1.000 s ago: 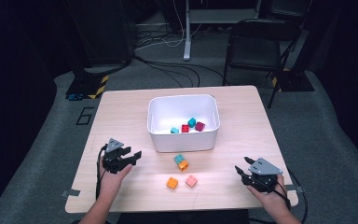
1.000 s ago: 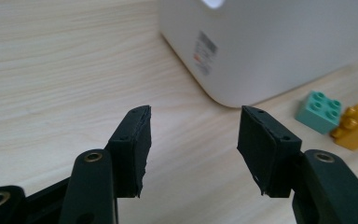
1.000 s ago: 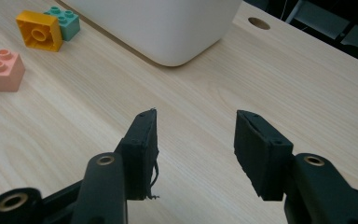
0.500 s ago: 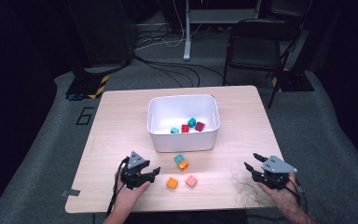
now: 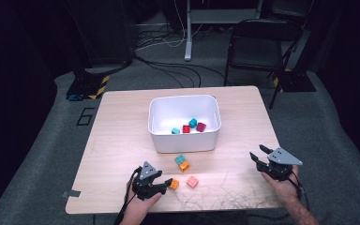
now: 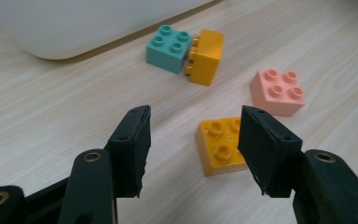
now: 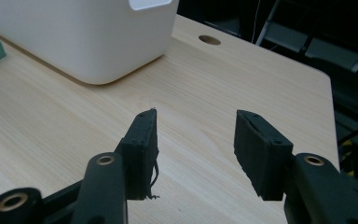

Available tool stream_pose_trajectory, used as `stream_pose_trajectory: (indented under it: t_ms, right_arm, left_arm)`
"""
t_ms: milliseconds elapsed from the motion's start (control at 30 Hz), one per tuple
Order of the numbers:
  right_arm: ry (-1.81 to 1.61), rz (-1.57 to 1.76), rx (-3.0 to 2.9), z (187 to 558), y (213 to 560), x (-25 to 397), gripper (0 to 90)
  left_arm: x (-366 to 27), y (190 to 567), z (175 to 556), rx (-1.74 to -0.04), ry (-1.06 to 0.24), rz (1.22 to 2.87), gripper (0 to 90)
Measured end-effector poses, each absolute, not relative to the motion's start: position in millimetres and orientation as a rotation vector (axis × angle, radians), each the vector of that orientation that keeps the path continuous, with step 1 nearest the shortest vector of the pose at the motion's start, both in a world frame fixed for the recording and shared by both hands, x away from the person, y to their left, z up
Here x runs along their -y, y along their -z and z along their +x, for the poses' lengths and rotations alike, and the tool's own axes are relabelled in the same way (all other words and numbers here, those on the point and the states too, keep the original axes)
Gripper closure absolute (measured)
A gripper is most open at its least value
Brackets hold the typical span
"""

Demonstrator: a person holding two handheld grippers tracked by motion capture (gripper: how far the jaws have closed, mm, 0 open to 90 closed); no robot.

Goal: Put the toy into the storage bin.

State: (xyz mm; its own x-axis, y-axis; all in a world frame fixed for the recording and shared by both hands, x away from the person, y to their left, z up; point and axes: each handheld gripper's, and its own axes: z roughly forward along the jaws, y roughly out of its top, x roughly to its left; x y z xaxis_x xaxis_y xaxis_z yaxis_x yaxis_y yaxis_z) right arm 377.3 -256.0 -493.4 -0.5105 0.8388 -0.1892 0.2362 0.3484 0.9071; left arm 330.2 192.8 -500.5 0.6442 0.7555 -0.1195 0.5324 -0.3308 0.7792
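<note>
Four loose bricks lie on the wooden table (image 5: 117, 136) in front of the white bin (image 5: 185, 140): a teal brick (image 6: 168, 42) touching a tipped orange brick (image 6: 207, 56), a pink brick (image 6: 278, 92) to one side, and a flat orange brick (image 6: 219, 145) nearest the person. Left gripper (image 6: 193, 135) sits low over the table near the front edge, jaws spread, with the flat orange brick lying between them; the brick sits close against the right-hand jaw in the left gripper view, its far corner hidden behind that pad, and whether pad and brick touch cannot be told. In the high view the same gripper (image 5: 165, 183) points toward that brick (image 5: 174, 184), with the pink brick (image 5: 192, 181) just beside it and the teal-and-orange pair (image 5: 182, 162) near the bin wall. Right gripper (image 7: 196, 135) is well apart at the table's right front, jaws spread with nothing between them, over bare wood; the bin corner (image 7: 98, 51) lies ahead of it. In the high view it (image 5: 258, 157) is held in a hand (image 5: 286, 187) above the table edge. Inside the bin lie two teal bricks (image 5: 193, 123), a red brick (image 5: 186, 129) and a magenta brick (image 5: 200, 126). Thin dark scribble marks (image 5: 220, 192) cover the front of the table.
</note>
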Motion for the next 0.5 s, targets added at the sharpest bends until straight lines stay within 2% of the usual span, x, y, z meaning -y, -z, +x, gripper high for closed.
stream_pose_trajectory:
  t_ms: [200,400,500]
  right_arm:
    - [-1.218,1.079,-1.963,392.3,491.0,261.5,49.5]
    - [-1.191,1.052,-1.986,393.0,482.7,249.2,51.0]
    - [-1.313,1.187,-1.933,398.6,480.7,234.5,51.0]
  left_arm:
    - [-183.3,506.4,327.0,-0.962,-0.316,2.027,43.2]
    - [-177.9,511.9,326.8,-0.943,-0.3,2.043,42.6]
    - [-176.5,514.8,327.7,-0.942,-0.302,2.056,42.5]
